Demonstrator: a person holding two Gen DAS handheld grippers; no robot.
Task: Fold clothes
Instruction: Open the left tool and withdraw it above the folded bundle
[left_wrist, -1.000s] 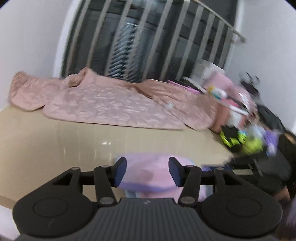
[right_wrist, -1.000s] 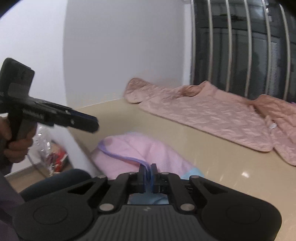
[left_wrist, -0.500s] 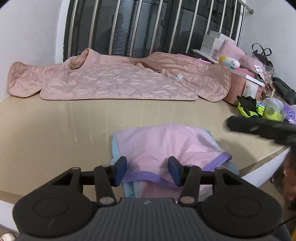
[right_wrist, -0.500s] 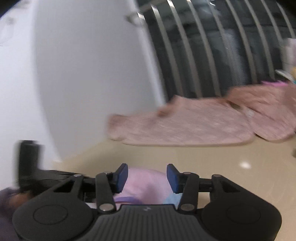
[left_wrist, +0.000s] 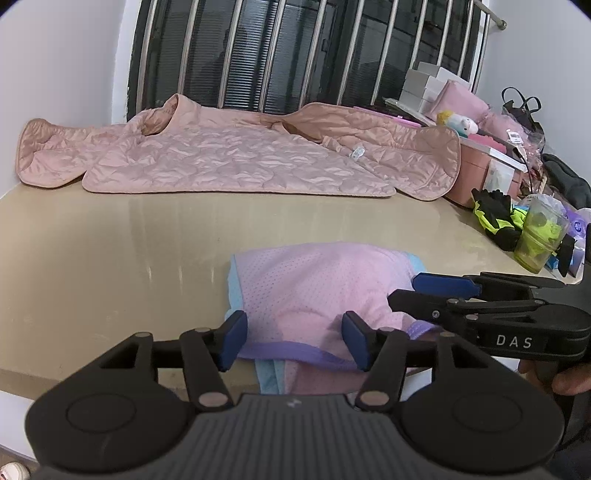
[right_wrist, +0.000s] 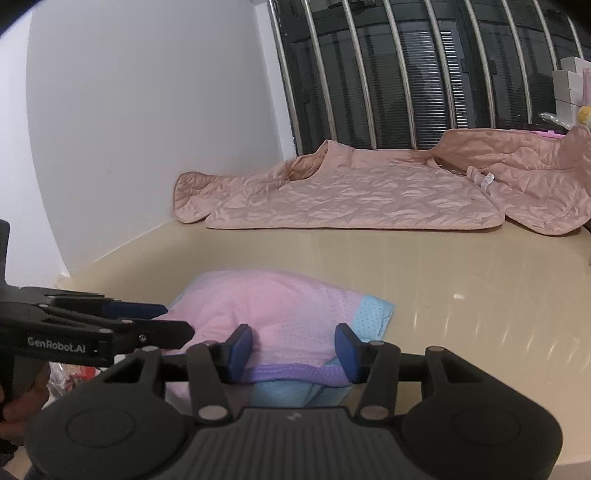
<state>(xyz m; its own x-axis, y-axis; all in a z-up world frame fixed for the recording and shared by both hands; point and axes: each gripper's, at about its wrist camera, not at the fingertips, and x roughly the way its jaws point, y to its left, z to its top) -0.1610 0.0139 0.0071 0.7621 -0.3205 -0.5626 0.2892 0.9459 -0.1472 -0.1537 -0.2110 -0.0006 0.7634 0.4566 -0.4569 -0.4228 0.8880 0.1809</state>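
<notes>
Now both the left gripper (left_wrist: 293, 341) and right gripper (right_wrist: 292, 349) hover wide open, holding nothing, over the pink mesh garment (left_wrist: 317, 291) lying folded at the counter's (left_wrist: 110, 258) near edge, apparently released.

We see a pale pink mesh garment (left_wrist: 317, 284), dotted with tiny holes, trimmed purple and light blue, at the beige counter's (left_wrist: 110, 251) front edge. A quilted salmon-pink jacket (left_wrist: 229, 162) spans the back edge.
</notes>
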